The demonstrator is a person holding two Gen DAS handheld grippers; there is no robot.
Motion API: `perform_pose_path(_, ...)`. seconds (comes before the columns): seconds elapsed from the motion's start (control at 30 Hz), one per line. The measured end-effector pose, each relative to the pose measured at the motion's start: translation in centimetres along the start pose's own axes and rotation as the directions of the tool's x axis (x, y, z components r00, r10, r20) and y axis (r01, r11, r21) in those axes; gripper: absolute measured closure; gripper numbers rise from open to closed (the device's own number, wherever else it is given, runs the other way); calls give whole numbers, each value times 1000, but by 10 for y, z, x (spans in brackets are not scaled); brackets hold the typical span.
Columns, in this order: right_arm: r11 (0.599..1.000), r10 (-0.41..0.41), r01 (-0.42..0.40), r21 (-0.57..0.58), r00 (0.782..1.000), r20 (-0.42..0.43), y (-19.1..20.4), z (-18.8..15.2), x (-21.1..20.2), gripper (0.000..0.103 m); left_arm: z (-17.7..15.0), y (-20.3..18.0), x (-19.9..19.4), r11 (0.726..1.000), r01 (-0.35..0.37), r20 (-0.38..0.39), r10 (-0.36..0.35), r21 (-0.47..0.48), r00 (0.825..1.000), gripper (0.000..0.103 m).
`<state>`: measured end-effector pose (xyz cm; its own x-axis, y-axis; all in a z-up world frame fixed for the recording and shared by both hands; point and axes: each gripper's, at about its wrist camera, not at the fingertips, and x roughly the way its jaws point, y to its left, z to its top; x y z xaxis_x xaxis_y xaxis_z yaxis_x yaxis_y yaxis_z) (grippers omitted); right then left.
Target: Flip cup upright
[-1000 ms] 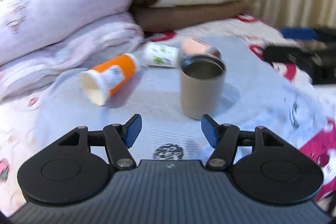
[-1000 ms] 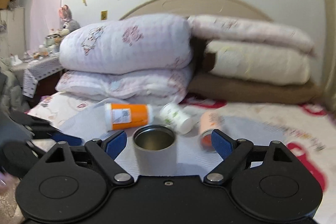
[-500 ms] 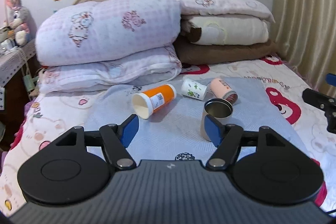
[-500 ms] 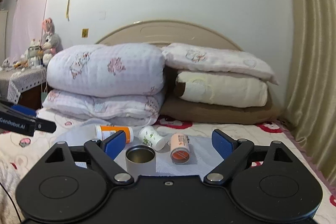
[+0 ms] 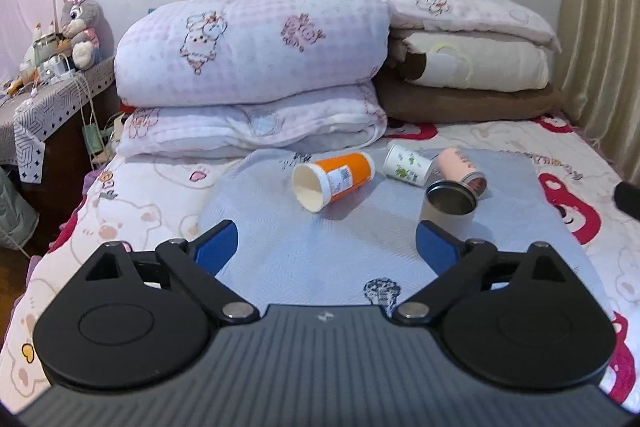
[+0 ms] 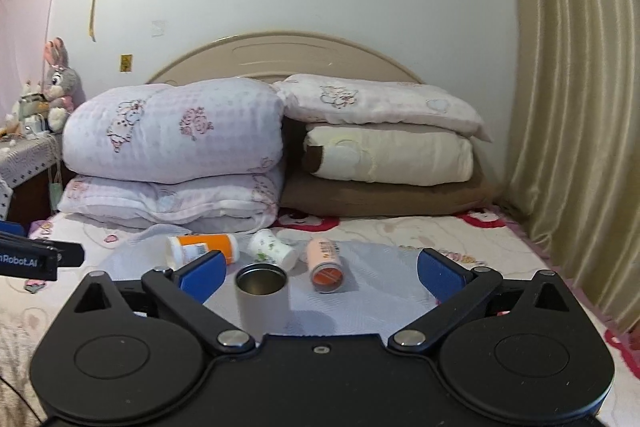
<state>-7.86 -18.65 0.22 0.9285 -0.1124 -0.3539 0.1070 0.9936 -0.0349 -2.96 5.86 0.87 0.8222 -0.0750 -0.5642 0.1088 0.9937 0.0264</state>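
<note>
Your left gripper (image 5: 327, 245) fills the bottom of the left wrist view with its fingers spread wide and nothing between them. Your right gripper (image 6: 319, 275) sits the same way at the bottom of the right wrist view, fingers apart and empty.

Just past them lies a pale blue cloth (image 5: 360, 239) spread over the bed (image 5: 132, 199). On the cloth, the grey cup (image 5: 449, 207) stands upright with its dark open mouth facing up. In the left wrist view it is right of centre, just above the right blue fingertip. In the right wrist view the cup (image 6: 262, 293) stands left of centre, beside the left blue fingertip but not touched by it.

Farther back, three more cups lie on their sides. The orange cup (image 5: 334, 181) is in the middle of the left wrist view, its white mouth turned toward you and to the left. The white cup (image 5: 407, 169) with green print lies to its right, and the pink cup (image 5: 460, 169) lies just beyond the grey one, its reddish end facing you. I cannot tell whether the pink and white cups touch.

In the right wrist view, the tip of your left gripper shows at the left edge, well apart from the cups.

Behind the cloth are stacked quilts (image 5: 252, 67) and pillows (image 5: 476, 67) against the headboard (image 6: 288, 53). A curtain (image 6: 580, 107) hangs at the right, and a plush rabbit (image 5: 78, 17) sits at upper left.
</note>
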Motion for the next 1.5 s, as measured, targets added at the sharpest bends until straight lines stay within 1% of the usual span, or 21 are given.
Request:
perform_pose_path(0.13,1000,-4,4,11,1000,-5,-1,-2,-1,0,-4,3,7,1000,-3,-20,3,-8,1000,6)
perform_pose_path(0.27,1000,-18,18,-2,1000,-23,0,-6,1,0,-5,3,10,1000,-18,-27,18,-5,999,2)
perform_pose_path(0.4,1000,-25,25,8,999,-41,-3,-9,2,0,-7,2,11,1000,-2,-44,2,-5,999,2)
perform_pose_path(0.53,999,-41,42,8,998,-56,-6,-12,5,0,-7,-5,13,1000,-21,-66,22,20,998,2)
perform_pose_path(0.63,999,-50,50,8,997,-65,-7,-12,7,0,-8,-7,15,1000,-19,-85,21,20,996,1)
perform_pose_path(1.23,996,-81,82,17,993,-87,-13,-14,14,0,-6,-10,23,999,-42,-134,45,25,990,1)
perform_pose_path(1.5,996,-87,89,21,992,-91,-16,-15,15,0,-5,-8,24,999,-29,-147,32,17,989,1)
